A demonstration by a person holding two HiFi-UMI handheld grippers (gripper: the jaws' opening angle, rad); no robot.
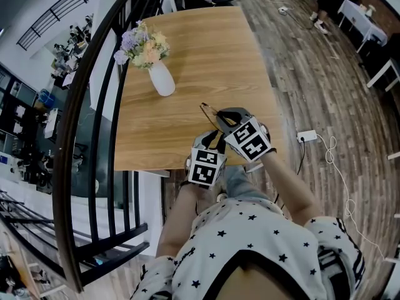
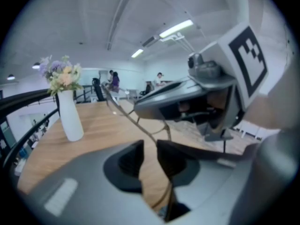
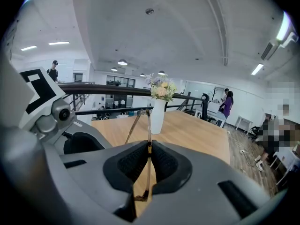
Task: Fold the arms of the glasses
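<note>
Thin brown-framed glasses [image 1: 210, 112] are held above the near edge of the wooden table [image 1: 206, 49], between my two grippers. My left gripper [image 1: 211, 144] is at the lower left. Its jaws are closed down on the wire frame [image 2: 140, 125], with a narrow gap left at the tips [image 2: 150, 146]. My right gripper [image 1: 235, 120] sits just to its right and is shut on one arm of the glasses [image 3: 149, 125]. That arm runs straight up out between the pads [image 3: 149, 149]. The second arm [image 3: 133, 124] angles off to the left.
A white vase of pastel flowers [image 1: 162, 79] stands on the left half of the table, upright [image 2: 70, 116] [image 3: 157, 116]. A dark curved railing [image 1: 94, 105] borders the table's left. A white adapter with its cable [image 1: 306, 135] lies on the floor at right. People stand in the background.
</note>
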